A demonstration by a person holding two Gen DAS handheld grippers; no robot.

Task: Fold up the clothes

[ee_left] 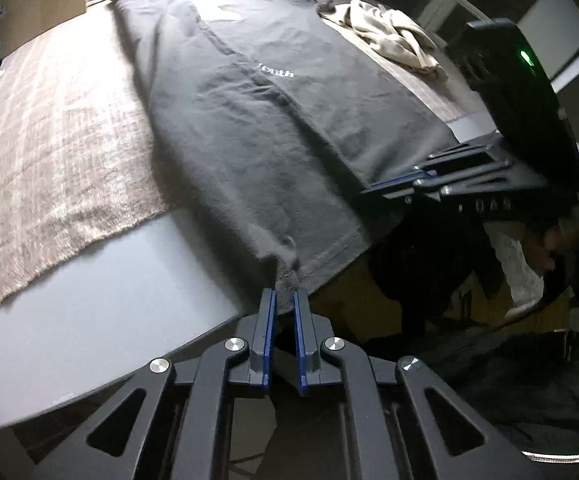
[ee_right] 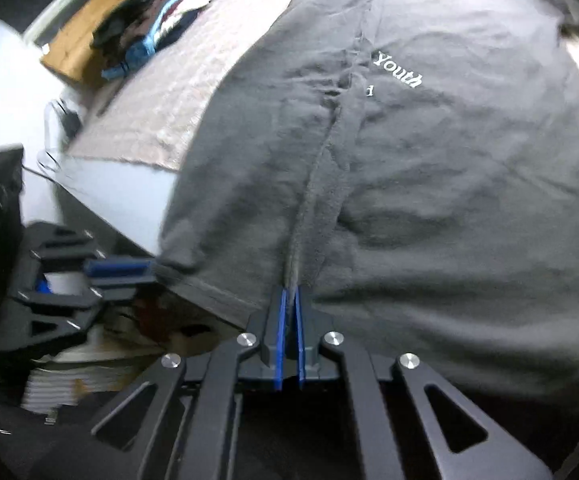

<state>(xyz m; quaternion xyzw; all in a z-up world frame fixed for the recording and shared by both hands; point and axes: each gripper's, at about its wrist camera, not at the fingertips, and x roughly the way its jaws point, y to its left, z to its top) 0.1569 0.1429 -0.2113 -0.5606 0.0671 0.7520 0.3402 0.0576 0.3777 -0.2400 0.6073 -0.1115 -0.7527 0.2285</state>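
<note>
- On the far left of the table [ee_left: 101,320] I see a brownish woven cloth [ee_left: 49,152]; it covers the surface but leaves the grey near edge bare.
- The dark grey T-shirt [ee_left: 249,120] lies spread along the middle of the table on this cloth, with small white letters on it. Its hem hangs a little over the near edge.
- My left gripper [ee_left: 285,300] is at this near edge, at the left part of the hem. Its blue pads are almost together, and a small bunch of the hem fabric is pinched between them.
- My right gripper [ee_right: 291,300] is further to the right on the same hem. Its pads are pressed together on a thin ridge of fabric, and a long crease runs from there up the shirt.
- At the far right corner of the table a beige crumpled garment [ee_left: 393,36] lies apart from the shirt.
- I judge that the shirt is light, soft and limp. It will sag between my two grips and can slip out of a shallow pinch.
- I think the best hold is on the stitched hem, where the cloth is doubled, with the two grips well apart, so the edge stays straight when it is lifted for the fold.
</note>
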